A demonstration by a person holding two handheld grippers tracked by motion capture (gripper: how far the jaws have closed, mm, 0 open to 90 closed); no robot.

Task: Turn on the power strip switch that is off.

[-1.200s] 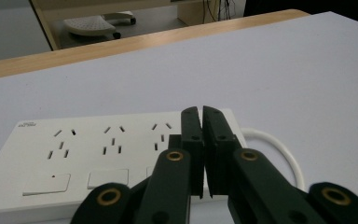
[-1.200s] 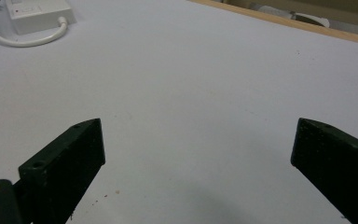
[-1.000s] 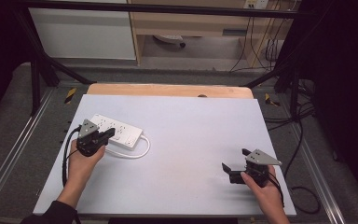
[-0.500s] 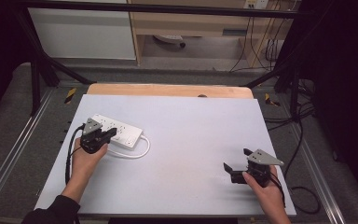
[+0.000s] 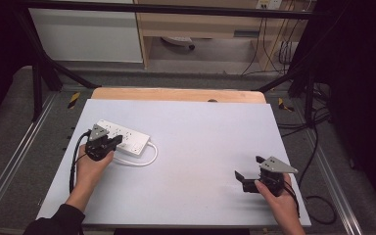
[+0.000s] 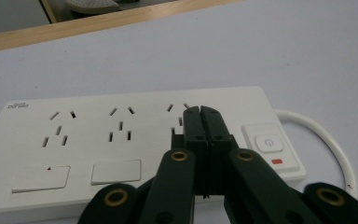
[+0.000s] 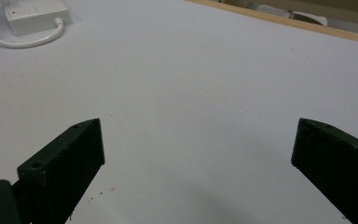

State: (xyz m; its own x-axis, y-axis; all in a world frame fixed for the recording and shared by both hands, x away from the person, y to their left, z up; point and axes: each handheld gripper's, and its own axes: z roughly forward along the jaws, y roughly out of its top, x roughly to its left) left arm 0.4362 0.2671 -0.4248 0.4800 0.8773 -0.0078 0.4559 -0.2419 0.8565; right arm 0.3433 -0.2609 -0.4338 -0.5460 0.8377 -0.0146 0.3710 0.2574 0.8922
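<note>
High view: a white power strip (image 5: 123, 136) lay on the left part of the pale tabletop (image 5: 200, 147), its white cord (image 5: 144, 159) looping toward the near side. The left claw (image 5: 108, 143), held in the person's left hand (image 5: 92, 166), sat over the strip's near edge. The right claw (image 5: 247, 177) rested at the near right, well apart from the strip, jaws spread.

Left gripper view: the left claw (image 6: 200, 112) had its jaws pressed together with nothing between them, tips over the strip (image 6: 74, 140) just beside its power switch (image 6: 265, 142).

Right gripper view: the right claw (image 7: 198, 140) stood wide apart above bare tabletop (image 7: 191, 84); the strip's end (image 7: 30, 14) and cord (image 7: 23, 39) lay far off.
</note>
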